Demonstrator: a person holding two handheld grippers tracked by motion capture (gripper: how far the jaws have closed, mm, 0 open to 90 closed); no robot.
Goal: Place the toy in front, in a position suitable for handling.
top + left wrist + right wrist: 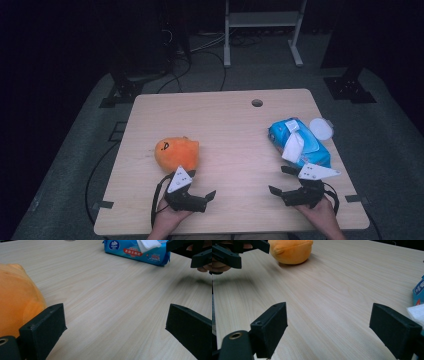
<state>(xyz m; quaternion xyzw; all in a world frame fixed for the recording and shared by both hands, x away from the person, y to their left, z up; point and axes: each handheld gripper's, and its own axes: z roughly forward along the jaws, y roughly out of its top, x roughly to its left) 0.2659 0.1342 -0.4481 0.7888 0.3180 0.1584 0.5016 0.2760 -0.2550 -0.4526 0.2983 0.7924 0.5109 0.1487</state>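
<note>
We hold the left gripper [206, 191] and right gripper [278, 181] released, flanking bare table [235, 150], plush [176, 152] left, wipes pack [299, 142] right, ready to grab either.

Black claws [202, 192], grey three-cornered plates [180, 179]

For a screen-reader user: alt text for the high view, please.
Two hand-held grippers, left and right, rest open on a wooden table. An orange plush lies by the left one, a blue wipes pack by the right.

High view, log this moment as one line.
left gripper: open, beside orange plush | right gripper: open, near wipes pack | nothing held
</note>
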